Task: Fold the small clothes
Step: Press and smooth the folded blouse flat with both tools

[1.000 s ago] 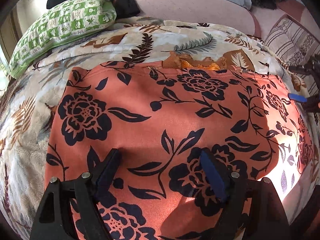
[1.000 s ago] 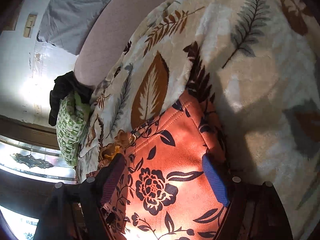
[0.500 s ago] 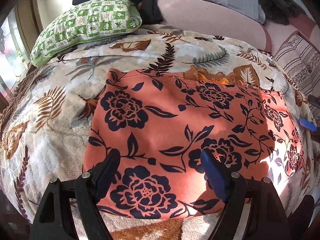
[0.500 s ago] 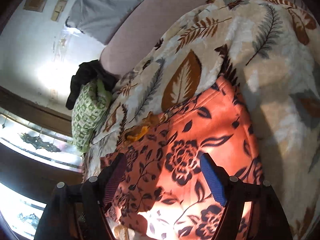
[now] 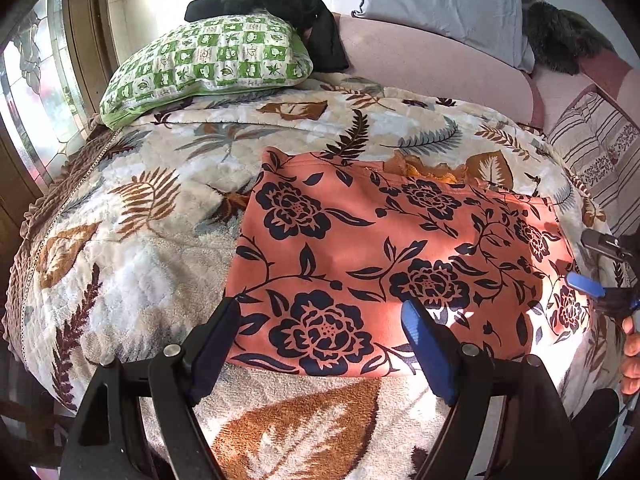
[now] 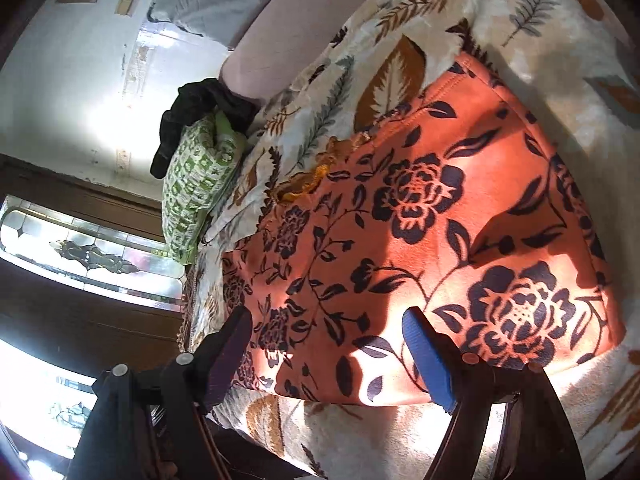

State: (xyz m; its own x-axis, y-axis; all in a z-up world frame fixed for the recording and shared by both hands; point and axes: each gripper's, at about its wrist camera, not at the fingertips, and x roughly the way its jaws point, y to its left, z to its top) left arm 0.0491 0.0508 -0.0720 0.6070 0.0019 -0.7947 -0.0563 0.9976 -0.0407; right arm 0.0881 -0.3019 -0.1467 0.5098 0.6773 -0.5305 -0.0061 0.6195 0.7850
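Observation:
An orange garment [image 5: 384, 264] with dark navy flowers lies spread flat on the bed, a frilly yellow-orange edge [image 5: 428, 170] showing at its far hem. My left gripper [image 5: 322, 350] hovers open above the garment's near edge, nothing between its fingers. In the right wrist view the same garment [image 6: 432, 232] fills the middle, and my right gripper [image 6: 326, 354] is open over its near edge, holding nothing. The right gripper's blue pad [image 5: 585, 284] and a person's fingers [image 5: 632, 356] show at the right edge of the left wrist view.
The bed is covered by a cream leaf-print blanket [image 5: 132, 220]. A green checked pillow [image 5: 208, 60] with black clothing [image 5: 280, 4] on it lies at the back left. A grey pillow [image 5: 444, 4], a pink headboard [image 5: 424, 68] and a striped cushion [image 5: 596, 152] stand behind. A window [image 6: 92, 256] is left.
Both grippers have pulled back from the garment and risen, so more of the garment and the blanket in front of it shows. The garment has stayed flat. Both stayed open.

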